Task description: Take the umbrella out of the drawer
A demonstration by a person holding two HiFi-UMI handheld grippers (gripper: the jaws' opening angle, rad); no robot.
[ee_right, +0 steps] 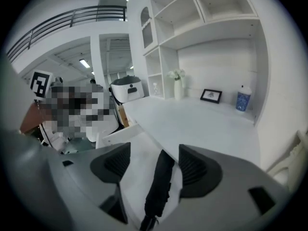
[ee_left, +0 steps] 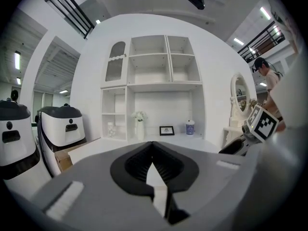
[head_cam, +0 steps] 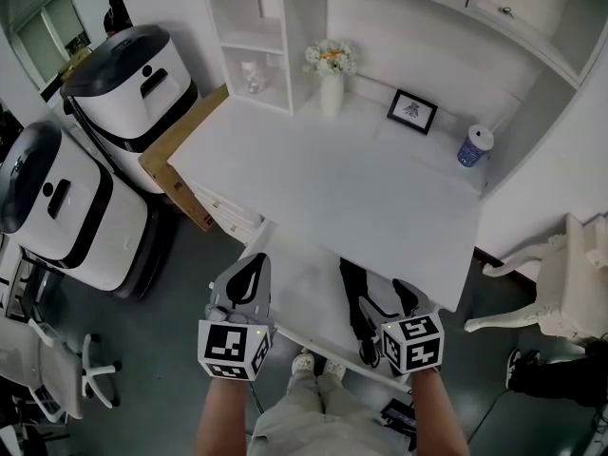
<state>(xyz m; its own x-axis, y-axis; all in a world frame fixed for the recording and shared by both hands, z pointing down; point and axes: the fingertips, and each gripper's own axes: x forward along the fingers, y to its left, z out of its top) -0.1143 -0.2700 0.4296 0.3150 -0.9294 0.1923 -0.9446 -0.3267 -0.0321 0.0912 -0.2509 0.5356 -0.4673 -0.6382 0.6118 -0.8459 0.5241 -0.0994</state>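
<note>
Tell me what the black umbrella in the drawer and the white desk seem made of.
Umbrella: looks like soft matt black fabric, creased and folded along its furled length.
Desk: probably painted wood or board, smooth flat white; no grain shows, so that stays a guess.

Left gripper point(head_cam: 249, 272): grey moulded shell, rounded and tapering toward the tips. Black ribbed pads point(ee_left: 137, 165) line the inner faces of its jaws. A pale rectangular inset point(ee_left: 65, 201) sits on the shell outboard of the pads. Behind the jaws is a white left cube point(head_cam: 233, 348) with black square markers on each visible face.

Right gripper point(head_cam: 385, 304): same grey shell, with black ribbed right pads point(ee_right: 192, 165) on the inner faces. The right cube point(head_cam: 413, 342) at its rear is marked the same way.

Wearer: light-coloured trousers point(head_cam: 294, 416) and white shoes point(head_cam: 304, 361), seen between the two cubes.
</note>
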